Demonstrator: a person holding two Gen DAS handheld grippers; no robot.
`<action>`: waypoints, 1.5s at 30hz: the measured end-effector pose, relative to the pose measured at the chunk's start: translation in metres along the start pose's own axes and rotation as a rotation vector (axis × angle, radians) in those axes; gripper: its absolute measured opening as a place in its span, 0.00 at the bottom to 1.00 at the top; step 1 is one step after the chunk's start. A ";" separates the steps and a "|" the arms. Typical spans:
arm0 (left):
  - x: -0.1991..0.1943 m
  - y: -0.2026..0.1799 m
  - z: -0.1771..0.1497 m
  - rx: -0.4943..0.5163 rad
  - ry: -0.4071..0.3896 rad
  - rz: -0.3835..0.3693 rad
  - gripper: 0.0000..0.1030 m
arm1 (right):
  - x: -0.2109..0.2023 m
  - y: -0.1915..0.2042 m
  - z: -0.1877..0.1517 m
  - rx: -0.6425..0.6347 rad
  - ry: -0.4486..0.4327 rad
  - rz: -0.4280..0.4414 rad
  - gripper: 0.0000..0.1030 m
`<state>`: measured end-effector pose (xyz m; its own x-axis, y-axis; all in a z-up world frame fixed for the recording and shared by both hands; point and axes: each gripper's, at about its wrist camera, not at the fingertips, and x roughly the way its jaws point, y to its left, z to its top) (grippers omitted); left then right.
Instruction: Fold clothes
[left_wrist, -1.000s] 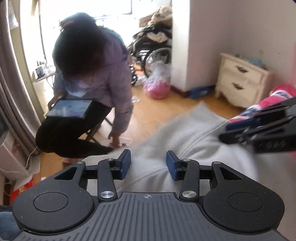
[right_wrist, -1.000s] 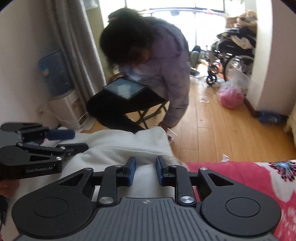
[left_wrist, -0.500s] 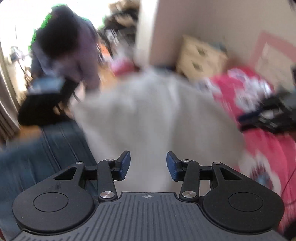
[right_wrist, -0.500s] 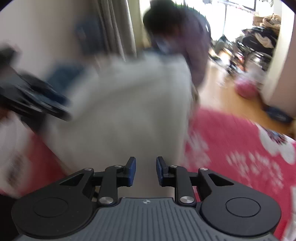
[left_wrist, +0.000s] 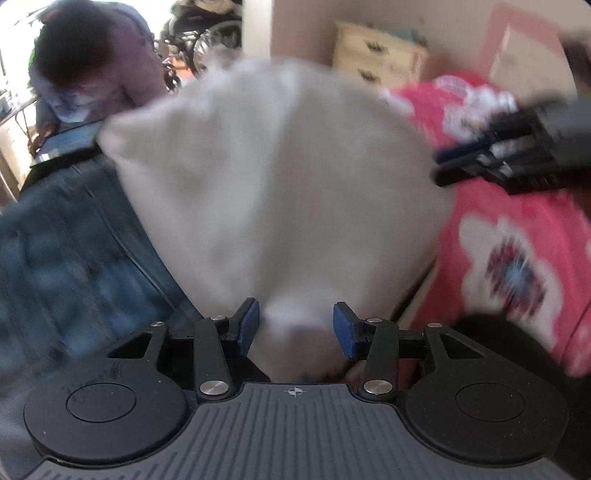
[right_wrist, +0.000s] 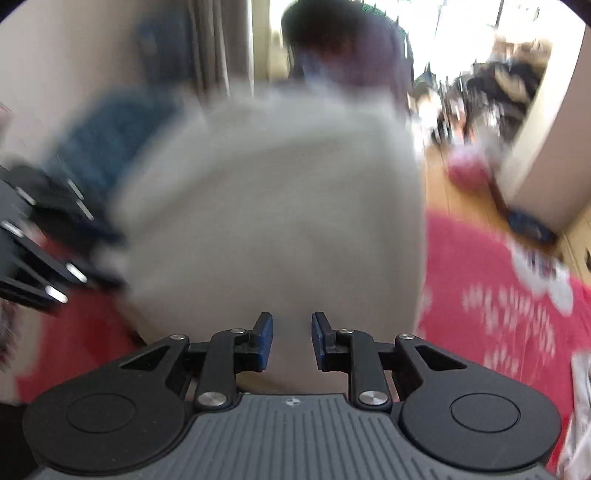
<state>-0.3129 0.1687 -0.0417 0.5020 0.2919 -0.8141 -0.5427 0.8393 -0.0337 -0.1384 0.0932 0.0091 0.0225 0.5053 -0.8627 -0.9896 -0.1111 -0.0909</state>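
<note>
Cloth first: the white garment (left_wrist: 280, 177) now fills most of both wrist views, spread over the pink floral bedspread (left_wrist: 517, 258), w/ a blue garment (left_wrist: 74, 251) lying just beside it on the left. A sec ago the same white piece sat lower and further off, near the bed's edge w/ wooden floor and a seated person (left_wrist: 92, 66) plainly in view behind it; half a sec ago both views were already smeared and the cloth was swinging up toward the cameras. So both hand-held grippers appear to have drawn it up and across the bed, prob. a spread-out or a fold-over, can't tell which through the blur. Left hand-held gripper (left_wrist: 295, 328): blue pads set wide apart, a bunch of white cloth between them, but whether it's pinched I can't tell. Right hand-held gripper (right_wrist: 291, 341): pads closer together w/ a gap, cloth showing behind and between, grip also not readable. The gap of each pair looks much the same as a sec ago. Each gripper shows in the other's view at the cloth's side edge, so they flank it. Garment is not yet a neat folded shape as far as the blur allows.
</note>
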 end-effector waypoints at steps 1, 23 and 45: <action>0.007 -0.006 -0.009 0.030 -0.016 0.026 0.44 | 0.007 0.001 -0.005 0.001 0.050 -0.031 0.21; -0.046 -0.019 -0.019 -0.227 0.018 0.024 0.72 | -0.112 0.026 -0.020 0.543 -0.112 -0.111 0.47; -0.146 -0.074 0.007 -0.471 -0.344 0.177 1.00 | -0.190 0.063 -0.034 0.500 -0.271 -0.210 1.00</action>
<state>-0.3412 0.0676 0.0840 0.5229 0.6063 -0.5991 -0.8380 0.4943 -0.2312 -0.2004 -0.0391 0.1508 0.2527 0.6801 -0.6882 -0.9161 0.3970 0.0560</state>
